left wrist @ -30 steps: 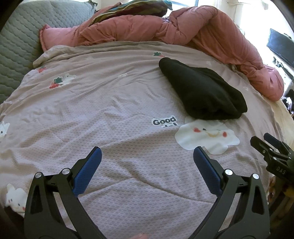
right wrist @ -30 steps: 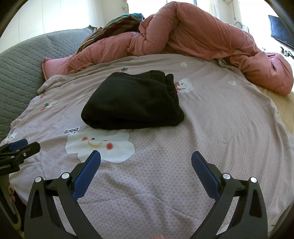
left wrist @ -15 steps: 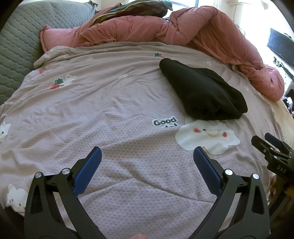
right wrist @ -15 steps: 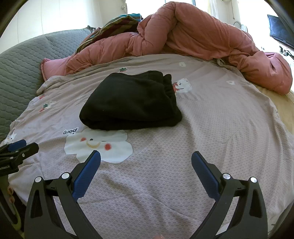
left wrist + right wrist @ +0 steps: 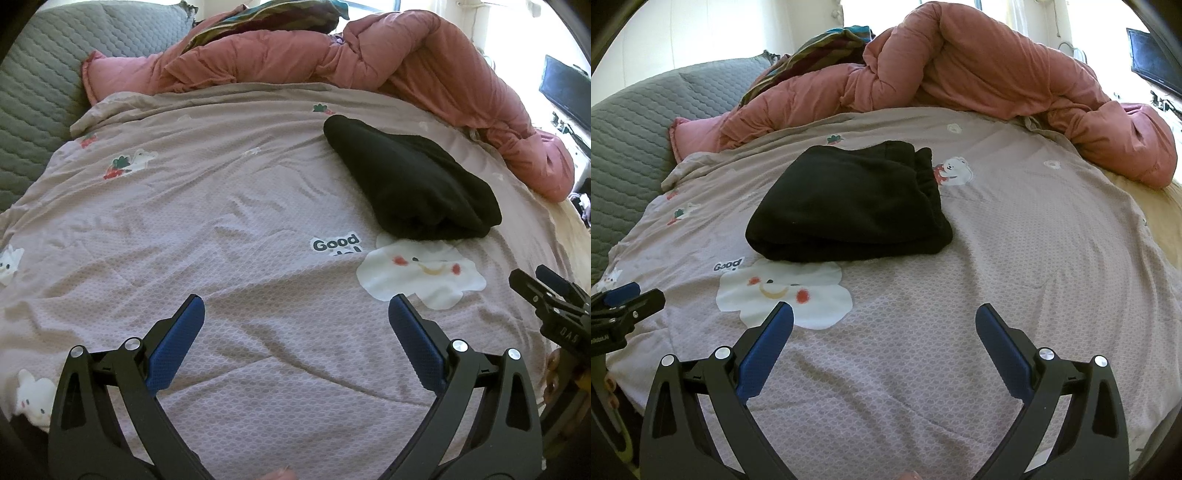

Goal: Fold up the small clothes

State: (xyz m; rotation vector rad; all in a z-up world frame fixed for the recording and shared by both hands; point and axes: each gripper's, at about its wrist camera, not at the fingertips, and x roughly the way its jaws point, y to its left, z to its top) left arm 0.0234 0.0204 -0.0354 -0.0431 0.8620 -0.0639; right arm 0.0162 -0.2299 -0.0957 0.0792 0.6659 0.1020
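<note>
Black fleece, folded into a thick bundle, is the garment (image 5: 849, 210) lying on the mauve sheet (image 5: 1015, 258), which is printed with small cartoon animals and strawberries. Just in front of the garment's near edge the sheet carries a white smiling cloud (image 5: 783, 291), and beside it the word "Good" (image 5: 335, 243) reads clearly in the left view; a second line under it is cut off by a crease. The side of the right gripper's body, seen at the edge of the left view, bears pale letters that look like "DAS". The left gripper (image 5: 295, 343) hangs over bare sheet with its blue-padded fingers spread wide and nothing between them; the garment lies ahead of it and off to its right, well apart. The right gripper (image 5: 884, 343) is likewise wide apart and empty, low over the sheet, with the cloud just ahead of its left finger and the garment beyond, slightly left of centre. A pink duvet (image 5: 979, 74) is heaped along the far side of the bed, next to a grey quilted cover (image 5: 33, 92).
</note>
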